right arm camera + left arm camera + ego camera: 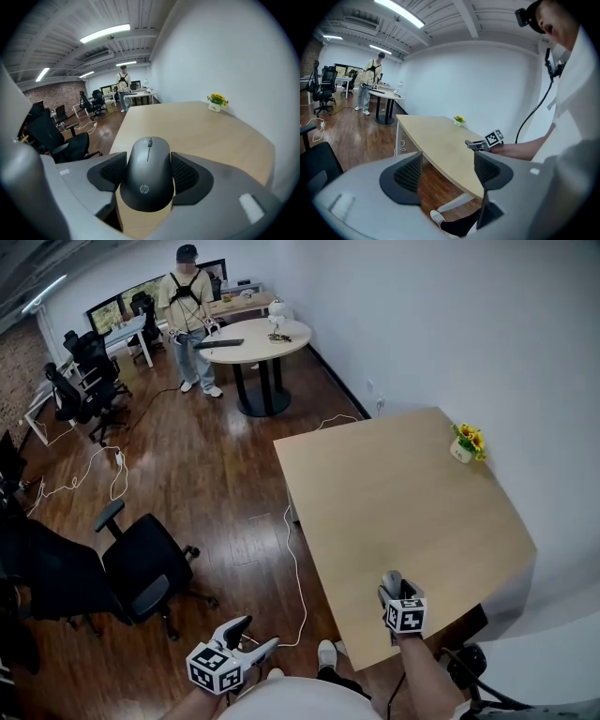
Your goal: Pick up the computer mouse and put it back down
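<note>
1. Right gripper view: closed tight on a black mouse [147, 180] with the right gripper [147, 159], one pad pressing each side, scroll wheel pointing away.
2. Held over the near end of a pale wooden table [201, 131], close to its edge; impossible to tell whether touching the top.
3. Left gripper view: spread wide around nothing at the left gripper [447, 171], off the table's near corner, above the wooden floor [356, 140].
4. Far across the table: a small pot of yellow flowers [216, 103] by the white wall, well apart from the mouse.
5. Head view: a black office chair [141, 568] to the left and a white cable [296, 568] trailing beside the table.
6. Farther back: a person [190, 315] standing at a round table [258, 338].
</note>
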`<state>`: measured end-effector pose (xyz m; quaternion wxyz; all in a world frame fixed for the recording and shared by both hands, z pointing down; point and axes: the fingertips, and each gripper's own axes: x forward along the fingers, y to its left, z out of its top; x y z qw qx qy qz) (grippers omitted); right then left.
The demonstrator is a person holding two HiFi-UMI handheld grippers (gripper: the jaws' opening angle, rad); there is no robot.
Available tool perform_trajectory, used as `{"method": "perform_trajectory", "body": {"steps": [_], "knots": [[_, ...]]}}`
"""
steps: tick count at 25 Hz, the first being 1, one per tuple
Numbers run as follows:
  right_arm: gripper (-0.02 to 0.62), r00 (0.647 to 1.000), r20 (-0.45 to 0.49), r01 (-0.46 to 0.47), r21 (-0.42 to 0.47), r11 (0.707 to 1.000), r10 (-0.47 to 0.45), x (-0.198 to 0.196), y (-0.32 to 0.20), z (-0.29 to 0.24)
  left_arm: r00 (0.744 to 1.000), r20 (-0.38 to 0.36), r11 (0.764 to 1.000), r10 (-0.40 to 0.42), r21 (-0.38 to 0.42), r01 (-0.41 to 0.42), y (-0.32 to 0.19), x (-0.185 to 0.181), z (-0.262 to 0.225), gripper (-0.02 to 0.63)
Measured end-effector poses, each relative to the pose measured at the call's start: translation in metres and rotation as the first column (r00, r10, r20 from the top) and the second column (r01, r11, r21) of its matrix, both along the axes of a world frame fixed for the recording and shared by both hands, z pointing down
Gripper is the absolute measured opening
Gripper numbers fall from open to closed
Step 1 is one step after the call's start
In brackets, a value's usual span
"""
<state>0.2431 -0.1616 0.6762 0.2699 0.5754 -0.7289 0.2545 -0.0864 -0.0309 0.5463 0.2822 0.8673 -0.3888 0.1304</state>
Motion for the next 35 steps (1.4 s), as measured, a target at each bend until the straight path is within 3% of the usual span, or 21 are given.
{"method": "perform_trajectory", "body": {"steps": [8,15,19,22,23,25,35], "knots": [[0.298,1.0,-0.008,-0.003,-0.091,0.996,0.002,0.009,-0.041,0.079,0.997,0.03,0.996,-0.076,-0.034,0.077,-0.015,-0.002,0.006,0.318],[0.301,0.997,-0.054,0.051,-0.149,0.987,-0.059,0.002,-0.045,0.122,0.993,0.033,0.992,-0.118,-0.045,0.119,-0.027,-0.009,0.011,0.318],[0.305,0.998,-0.048,0.037,-0.182,0.983,-0.046,0.005,-0.041,0.134,0.993,0.038,0.992,-0.114,-0.056,0.117,-0.031,-0.011,0.012,0.318],[0.31,0.998,-0.042,0.037,-0.185,0.982,-0.046,0.005,-0.043,0.132,0.994,0.032,0.993,-0.101,-0.06,0.102,-0.034,-0.011,0.015,0.318],[0.356,0.998,-0.041,0.036,-0.177,0.984,-0.043,0.004,-0.045,0.13,0.995,0.03,0.994,-0.093,-0.06,0.095,-0.035,-0.01,0.016,0.318],[0.364,0.999,-0.035,0.029,-0.156,0.987,-0.035,0.005,-0.047,0.121,0.997,0.024,0.995,-0.074,-0.058,0.076,-0.037,-0.008,0.016,0.318],[0.417,0.996,0.038,0.083,-0.073,0.994,-0.08,-0.034,-0.015,0.037,1.0,0.005,0.999,0.024,-0.031,-0.024,-0.047,0.0,0.011,0.318]]}}
